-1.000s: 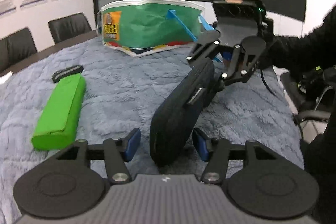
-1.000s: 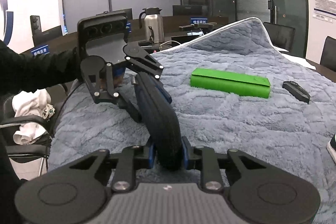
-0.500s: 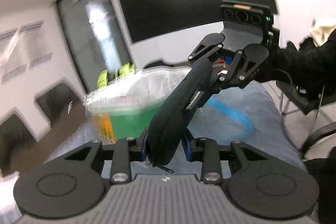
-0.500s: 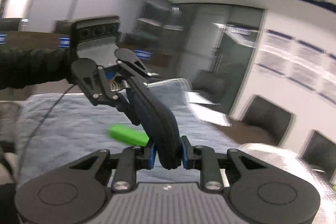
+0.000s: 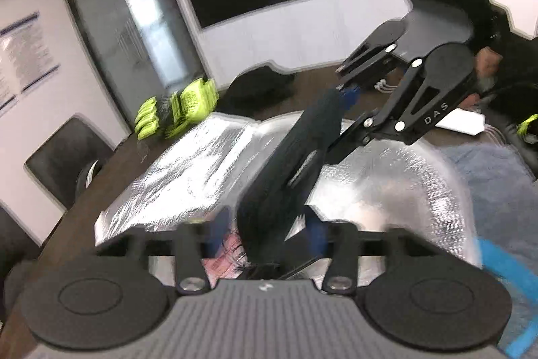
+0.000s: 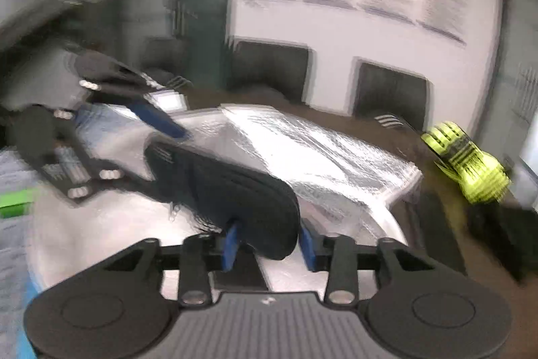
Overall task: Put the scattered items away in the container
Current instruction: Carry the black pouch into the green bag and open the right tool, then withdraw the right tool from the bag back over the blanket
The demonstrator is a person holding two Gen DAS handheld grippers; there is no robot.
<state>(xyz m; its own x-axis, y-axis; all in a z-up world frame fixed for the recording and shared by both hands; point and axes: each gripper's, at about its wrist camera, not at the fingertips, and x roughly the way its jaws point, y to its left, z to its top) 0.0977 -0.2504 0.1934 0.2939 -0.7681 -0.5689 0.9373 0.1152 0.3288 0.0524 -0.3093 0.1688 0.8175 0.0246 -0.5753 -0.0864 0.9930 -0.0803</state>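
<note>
Left wrist view: left gripper, blue pads parted beside the near end of a dark zip case; contact cannot be told. Right gripper pinches the far end. Case hangs over the foil-lined container.

Right wrist view: right gripper, fingers spread either side of the case; grip blurred. Green box at left edge.

Each hand-held gripper is black with blue finger pads, silver screws and white "DAS" lettering.
</note>
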